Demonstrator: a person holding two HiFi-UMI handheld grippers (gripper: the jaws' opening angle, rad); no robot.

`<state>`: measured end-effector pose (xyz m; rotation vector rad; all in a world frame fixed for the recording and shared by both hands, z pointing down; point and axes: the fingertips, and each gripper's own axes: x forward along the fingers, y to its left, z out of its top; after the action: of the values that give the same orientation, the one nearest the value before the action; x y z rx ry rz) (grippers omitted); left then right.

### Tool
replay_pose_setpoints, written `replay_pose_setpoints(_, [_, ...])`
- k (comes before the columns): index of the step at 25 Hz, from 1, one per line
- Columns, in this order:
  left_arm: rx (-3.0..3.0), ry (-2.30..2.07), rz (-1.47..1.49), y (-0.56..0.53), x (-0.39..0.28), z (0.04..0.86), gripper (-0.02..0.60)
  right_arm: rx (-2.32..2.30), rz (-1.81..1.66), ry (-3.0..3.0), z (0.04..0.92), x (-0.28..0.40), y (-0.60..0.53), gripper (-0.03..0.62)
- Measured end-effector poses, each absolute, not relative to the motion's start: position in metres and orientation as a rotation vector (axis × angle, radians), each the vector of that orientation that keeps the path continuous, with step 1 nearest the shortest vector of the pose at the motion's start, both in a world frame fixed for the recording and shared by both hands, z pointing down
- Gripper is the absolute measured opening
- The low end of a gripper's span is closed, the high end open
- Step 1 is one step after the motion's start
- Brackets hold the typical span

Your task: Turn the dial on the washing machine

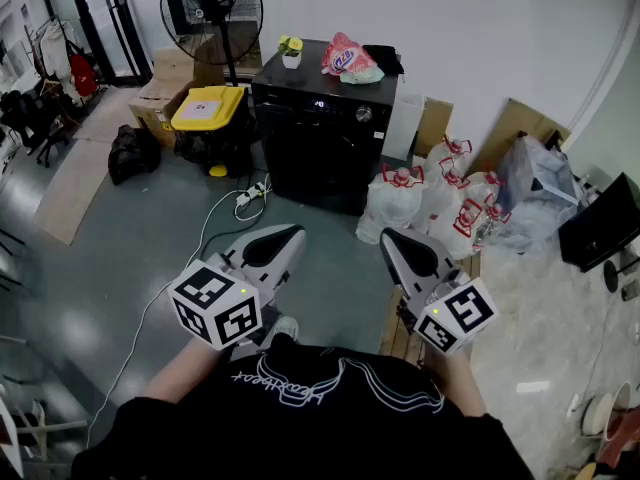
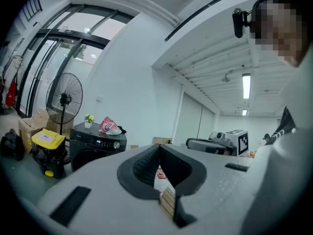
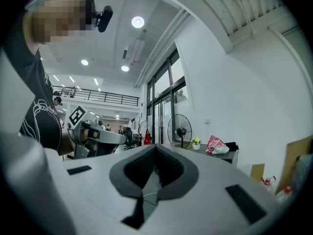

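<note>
Washer [image 1: 325,128]: black front-loader on the floor against the far white wall, well apart from both grippers.
Dial [image 1: 363,114]: round silver knob at the right of the washer's front panel, beside a small lit display; nothing touches it.
Left gripper [image 1: 294,235]: held low near the person's body, pointing toward the washer; jaws pressed together with nothing between them.
Right gripper [image 1: 388,237]: held just beside the left one, also pointing toward the washer; jaws pressed together and empty.
Washer top: a small plant [image 1: 290,50] at the back left corner; a pink bag [image 1: 347,58] near the back right edge.
Floor left of washer: a yellow-lidded box [image 1: 207,108], with a fan [image 1: 212,8] standing behind it.
Floor right of washer: white bags [image 1: 430,196] with red print, clustered together.
Floor in front of washer: a power strip [image 1: 251,196] with a white cable trailing toward the person.
</note>
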<state>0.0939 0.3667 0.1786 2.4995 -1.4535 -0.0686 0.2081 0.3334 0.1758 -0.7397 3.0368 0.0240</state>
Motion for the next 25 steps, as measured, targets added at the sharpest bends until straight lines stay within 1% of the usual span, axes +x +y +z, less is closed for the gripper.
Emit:
replay_pose_setpoints(12, [2.514, -1.456, -0.071, 0.383, 0.097, 0.171, 0.005, -0.829, 0.096, 3.027, 0.167, 0.220, 0.344, 0.003])
replay_pose_setpoints(13, [2.510, -1.458, -0.072, 0.382, 0.096, 0.172, 0.005, -0.841, 0.100, 3.021, 0.167, 0.221, 0.342, 0.012])
replay_pose_setpoints(14, [2.506, -1.458, -0.074, 0.381, 0.094, 0.174, 0.005, -0.854, 0.103, 3.018, 0.168, 0.221, 0.340, 0.035])
replay_pose_setpoints(16, [2.496, -1.458, -0.078, 0.379, 0.091, 0.179, 0.005, -0.873, 0.112, 3.020, 0.172, 0.220, 0.335, 0.134])
replay_pose_setpoints(20, [2.477, -1.462, -0.106, 0.373, 0.083, 0.184, 0.005, -0.913, 0.162, 3.034, 0.177, 0.214, 0.323, 0.254])
replay_pose_setpoints(21, [2.475, -1.465, -0.116, 0.371, 0.080, 0.184, 0.005, -0.925, 0.183, 3.041, 0.177, 0.212, 0.319, 0.277])
replay_pose_setpoints(25, [2.462, -1.475, -0.131, 0.357, 0.068, 0.187, 0.005, -0.947, 0.193, 3.052, 0.183, 0.204, 0.302, 0.326])
